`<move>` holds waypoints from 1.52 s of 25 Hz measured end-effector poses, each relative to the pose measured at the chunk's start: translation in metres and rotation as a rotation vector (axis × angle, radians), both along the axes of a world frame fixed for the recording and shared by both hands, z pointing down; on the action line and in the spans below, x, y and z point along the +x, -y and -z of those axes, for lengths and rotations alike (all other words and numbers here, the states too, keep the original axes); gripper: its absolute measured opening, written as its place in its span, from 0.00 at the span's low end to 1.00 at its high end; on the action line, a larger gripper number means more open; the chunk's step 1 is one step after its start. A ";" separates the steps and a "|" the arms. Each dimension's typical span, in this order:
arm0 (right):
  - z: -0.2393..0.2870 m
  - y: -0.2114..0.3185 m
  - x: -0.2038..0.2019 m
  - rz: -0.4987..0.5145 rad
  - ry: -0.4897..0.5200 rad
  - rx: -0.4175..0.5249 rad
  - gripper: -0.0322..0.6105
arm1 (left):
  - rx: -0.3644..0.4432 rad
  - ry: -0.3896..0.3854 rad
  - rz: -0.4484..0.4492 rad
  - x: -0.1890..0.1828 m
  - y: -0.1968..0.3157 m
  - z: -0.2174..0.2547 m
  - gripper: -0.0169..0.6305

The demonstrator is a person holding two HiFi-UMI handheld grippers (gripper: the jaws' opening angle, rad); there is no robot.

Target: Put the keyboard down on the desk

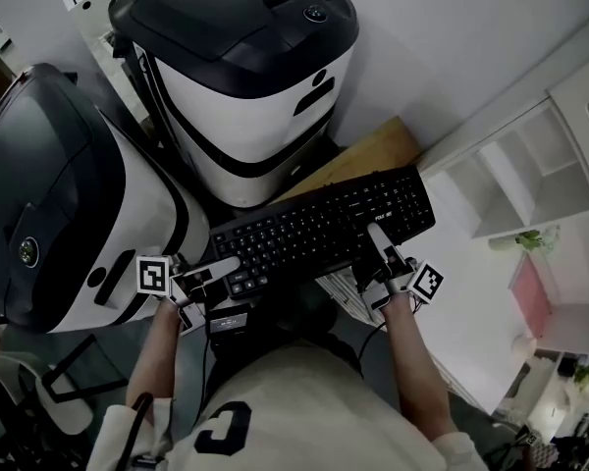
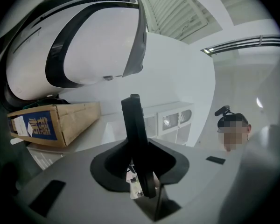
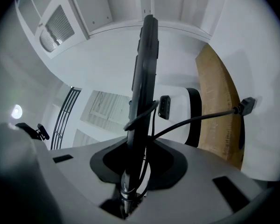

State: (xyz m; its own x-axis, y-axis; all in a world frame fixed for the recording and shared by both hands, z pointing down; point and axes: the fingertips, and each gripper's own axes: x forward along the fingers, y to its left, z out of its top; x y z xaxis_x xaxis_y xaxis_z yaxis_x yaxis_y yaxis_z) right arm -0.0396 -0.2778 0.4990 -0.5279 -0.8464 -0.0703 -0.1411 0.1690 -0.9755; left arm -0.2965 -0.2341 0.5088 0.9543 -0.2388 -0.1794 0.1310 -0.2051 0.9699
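1. Fingers [image 1: 222,266] of the left gripper [image 1: 214,275] are clamped on the left end of the black keyboard [image 1: 324,226] in the head view, and the right gripper [image 1: 383,253] pinches its right end. The keyboard hangs between them over the person's lap, keys up, and rests on nothing. The wooden desk [image 1: 373,155] shows just beyond its far edge, wedged beside a white-and-black machine [image 1: 245,77]. A second such machine [image 1: 69,204] stands to the left, and a white shelf unit [image 1: 530,165] stands to the right.

2. In the left gripper view the keyboard is seen edge-on, a dark slab rising from the slot between the jaws, which press on it from both sides. A cardboard box [image 2: 56,122] lies to the left under the machine's curved shell. A person [image 2: 233,129] stands far off at the right.

3. In the right gripper view the jaws are likewise closed on the keyboard's thin edge. Its cable [image 3: 200,118] loops round that end and trails off to the right, across the wooden desk edge.

4. As for progress, I judge the pick-up done and the putting-down not yet begun, since both ends are held and the keyboard is off every surface. What remains is to carry it over the desk, lower it flat, mind the trailing cable, and open both grippers.
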 end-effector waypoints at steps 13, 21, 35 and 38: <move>0.005 -0.040 0.015 -0.105 -0.042 -0.026 0.21 | -0.020 -0.047 -0.005 0.012 0.023 -0.007 0.19; 0.012 -0.058 0.024 -0.161 -0.079 -0.036 0.21 | -0.040 -0.051 -0.048 0.026 0.024 -0.015 0.19; 0.022 -0.092 0.045 -0.215 -0.042 -0.018 0.20 | -0.030 -0.046 -0.070 0.049 0.008 -0.006 0.19; 0.026 -0.107 0.058 -0.241 -0.042 -0.007 0.20 | -0.036 -0.053 -0.086 0.063 0.001 0.000 0.19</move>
